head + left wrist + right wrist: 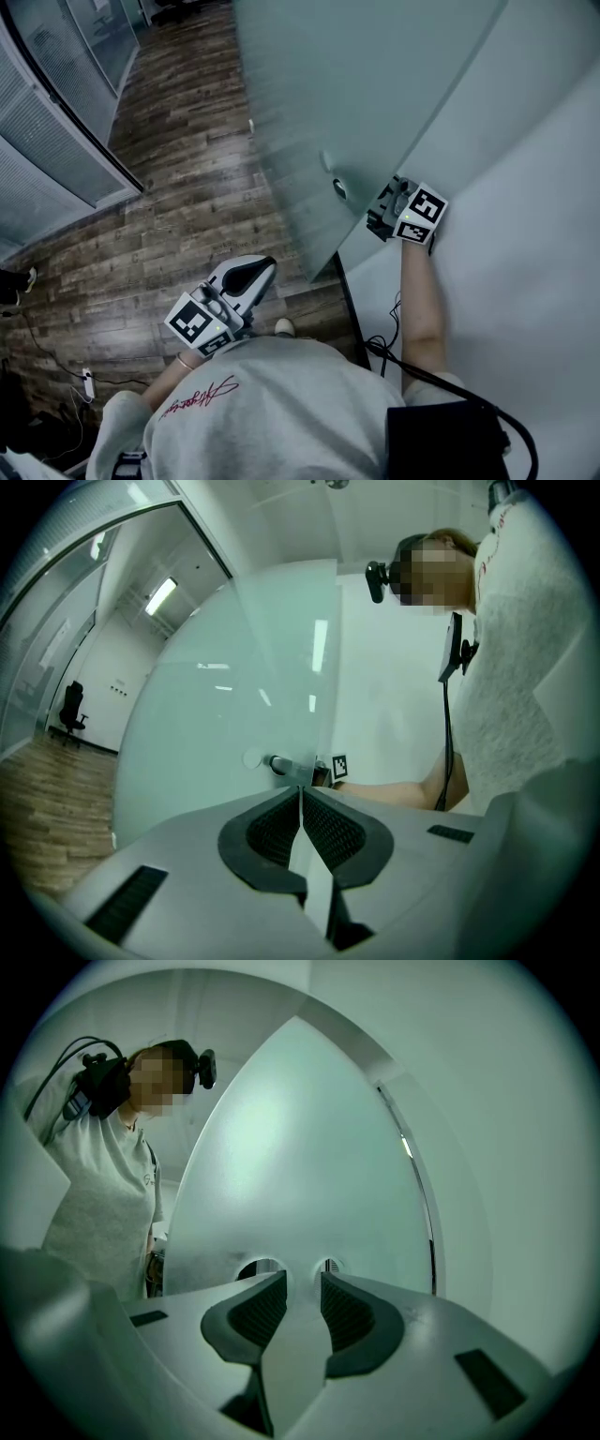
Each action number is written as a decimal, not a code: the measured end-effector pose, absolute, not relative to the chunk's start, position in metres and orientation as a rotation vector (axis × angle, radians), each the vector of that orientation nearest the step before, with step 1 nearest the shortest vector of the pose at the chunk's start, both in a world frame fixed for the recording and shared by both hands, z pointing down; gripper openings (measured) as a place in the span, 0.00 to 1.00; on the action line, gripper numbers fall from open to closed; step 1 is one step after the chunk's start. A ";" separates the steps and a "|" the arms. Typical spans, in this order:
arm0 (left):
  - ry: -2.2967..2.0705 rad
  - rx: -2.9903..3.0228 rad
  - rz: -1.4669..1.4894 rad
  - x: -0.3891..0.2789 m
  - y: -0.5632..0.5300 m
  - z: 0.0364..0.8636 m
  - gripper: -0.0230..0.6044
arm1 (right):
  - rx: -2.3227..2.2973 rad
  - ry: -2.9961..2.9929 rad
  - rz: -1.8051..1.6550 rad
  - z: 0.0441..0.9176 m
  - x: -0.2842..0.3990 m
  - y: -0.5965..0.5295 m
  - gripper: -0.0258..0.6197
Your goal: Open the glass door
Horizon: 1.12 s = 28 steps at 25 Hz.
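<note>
far left in the head view: wood-plank floor (187,187), brown and streaky, edged by a ribbed glass partition (47,141) in a dark frame. low and left of centre: left gripper (264,266), smooth white shell with black pads, left marker cube (197,323) at its back, held over the floor and well apart from the door. in the left gripper view, jaws pressed together along 1 thin seam, ridged black pads meeting tip to tip, nothing between them. below, a grey knit sweatshirt (281,403) with red script.

centre: glass door (356,84), 1 large flat pane, frosted, pale grey-green, swung out from the wall with its free edge pointing down toward the person, between the 2 grippers. near that edge, a small round metal knob (338,187), shiny and stubby.

right of the knob: right gripper (375,218), dark-bodied, right marker cube (424,212) in black-and-white squares, just beside the door's edge on the wall side; touching or not, unclear. in the right gripper view, jaws parted by a narrow gap, clamping nothing, only the frosted pane showing through the gap, with 2 round fittings (328,1266) just above the tips. behind the gripper, a bare forearm (422,309) reaching up from the shoulder.

far right: plain white wall (534,234), matte and smooth, and a black cable (450,384) curving across the lower corner.
</note>
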<state>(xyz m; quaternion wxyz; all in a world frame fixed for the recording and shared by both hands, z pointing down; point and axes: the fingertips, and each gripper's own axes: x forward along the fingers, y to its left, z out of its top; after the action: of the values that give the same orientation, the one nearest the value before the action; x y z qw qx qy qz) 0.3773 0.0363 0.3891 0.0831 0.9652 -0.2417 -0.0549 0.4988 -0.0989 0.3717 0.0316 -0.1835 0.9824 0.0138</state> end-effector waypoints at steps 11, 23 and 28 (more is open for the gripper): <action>-0.642 2.883 -0.198 0.397 0.019 0.391 0.08 | -0.951 2.882 0.147 0.371 0.529 -0.096 0.11; -0.508 2.894 -0.211 0.407 0.004 0.388 0.08 | -1.390 2.717 0.156 0.350 0.548 -0.023 0.08; -0.452 2.935 -0.209 0.409 0.007 0.381 0.07 | -1.412 2.706 0.132 0.346 0.533 0.009 0.08</action>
<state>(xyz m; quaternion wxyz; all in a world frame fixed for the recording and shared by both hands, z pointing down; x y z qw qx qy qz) 0.4089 0.0070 0.3806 0.0821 0.9826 -0.1513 -0.0699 0.5329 0.0088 0.3463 0.0432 -0.4618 0.8849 0.0432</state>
